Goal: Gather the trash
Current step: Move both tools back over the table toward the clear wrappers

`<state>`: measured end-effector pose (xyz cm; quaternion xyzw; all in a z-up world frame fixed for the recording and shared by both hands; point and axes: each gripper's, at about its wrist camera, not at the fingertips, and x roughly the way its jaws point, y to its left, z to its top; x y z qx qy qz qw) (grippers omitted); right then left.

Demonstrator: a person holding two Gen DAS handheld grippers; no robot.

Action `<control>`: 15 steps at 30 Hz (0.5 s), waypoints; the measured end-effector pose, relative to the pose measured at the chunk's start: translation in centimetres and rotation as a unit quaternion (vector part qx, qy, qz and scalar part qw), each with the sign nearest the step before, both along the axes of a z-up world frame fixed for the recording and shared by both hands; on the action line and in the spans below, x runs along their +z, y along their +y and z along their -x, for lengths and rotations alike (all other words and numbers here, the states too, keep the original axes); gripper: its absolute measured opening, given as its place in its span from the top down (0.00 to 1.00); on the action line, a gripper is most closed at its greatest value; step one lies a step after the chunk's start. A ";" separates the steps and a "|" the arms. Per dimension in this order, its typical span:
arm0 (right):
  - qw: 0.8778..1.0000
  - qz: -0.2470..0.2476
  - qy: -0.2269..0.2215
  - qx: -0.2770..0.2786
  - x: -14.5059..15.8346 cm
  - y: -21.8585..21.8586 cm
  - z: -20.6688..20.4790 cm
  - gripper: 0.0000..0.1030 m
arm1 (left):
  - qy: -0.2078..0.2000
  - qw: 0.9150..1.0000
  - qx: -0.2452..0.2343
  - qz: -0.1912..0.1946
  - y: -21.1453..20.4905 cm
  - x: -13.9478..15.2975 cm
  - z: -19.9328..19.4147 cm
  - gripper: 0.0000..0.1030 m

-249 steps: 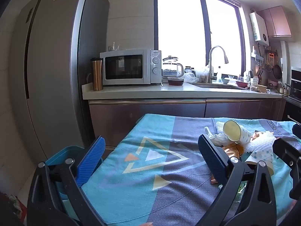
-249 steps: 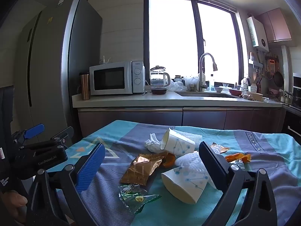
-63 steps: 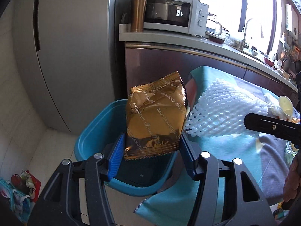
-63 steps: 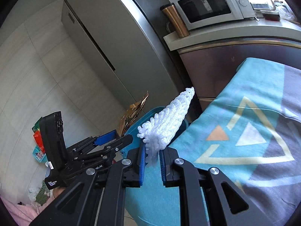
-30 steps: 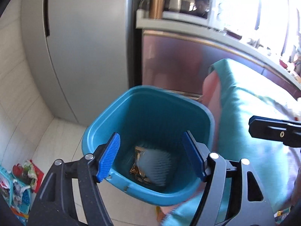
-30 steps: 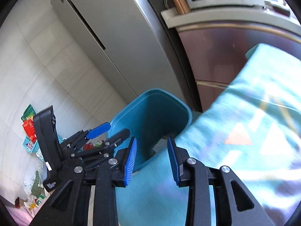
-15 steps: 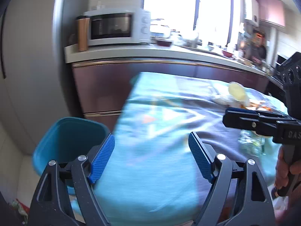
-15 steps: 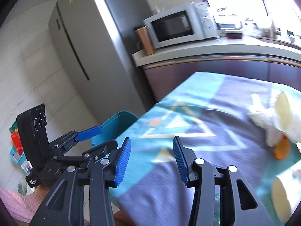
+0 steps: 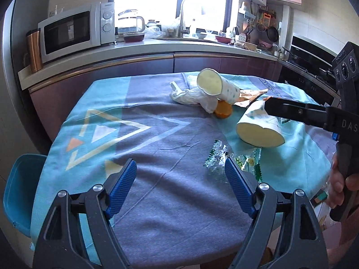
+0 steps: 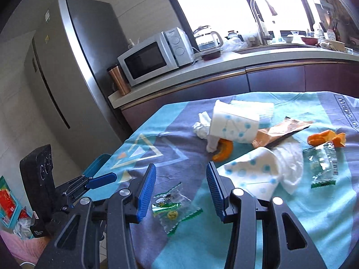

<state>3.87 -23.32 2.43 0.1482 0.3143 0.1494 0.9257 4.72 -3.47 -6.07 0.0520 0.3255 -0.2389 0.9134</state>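
Note:
My left gripper [image 9: 180,177] is open and empty above the table's near edge. My right gripper [image 10: 181,183] is open and empty, just above a clear green candy wrapper [image 10: 172,210], which also shows in the left wrist view [image 9: 231,161]. Two dotted paper cups lie on their sides: a near cup [image 9: 260,127] [image 10: 253,174] and a far cup [image 9: 215,85] [image 10: 235,123]. Crumpled tissue [image 9: 188,96], orange peel [image 9: 223,112] [image 10: 222,150], a gold wrapper [image 10: 280,132] and a second green wrapper [image 10: 323,165] lie around them. The blue bin [image 9: 18,188] stands left of the table.
The table carries a blue and grey cloth [image 9: 139,134]. Behind it runs a counter [image 9: 139,47] with a microwave [image 9: 74,31], a copper mug [image 9: 33,49], a kettle and a sink. A fridge [image 10: 67,78] stands at the left. More orange peel [image 10: 325,137] lies far right.
Both grippers dropped the gold packet and the white foam net into the blue bin, opened, and swung back over the table. The right gripper now hovers over the green wrapper.

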 end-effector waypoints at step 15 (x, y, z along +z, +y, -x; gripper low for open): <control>0.996 0.009 0.003 -0.088 -1.3 -6.7 1.6 0.57 | 0.008 1.000 -0.004 -0.027 -2.3 -0.4 -0.5 0.20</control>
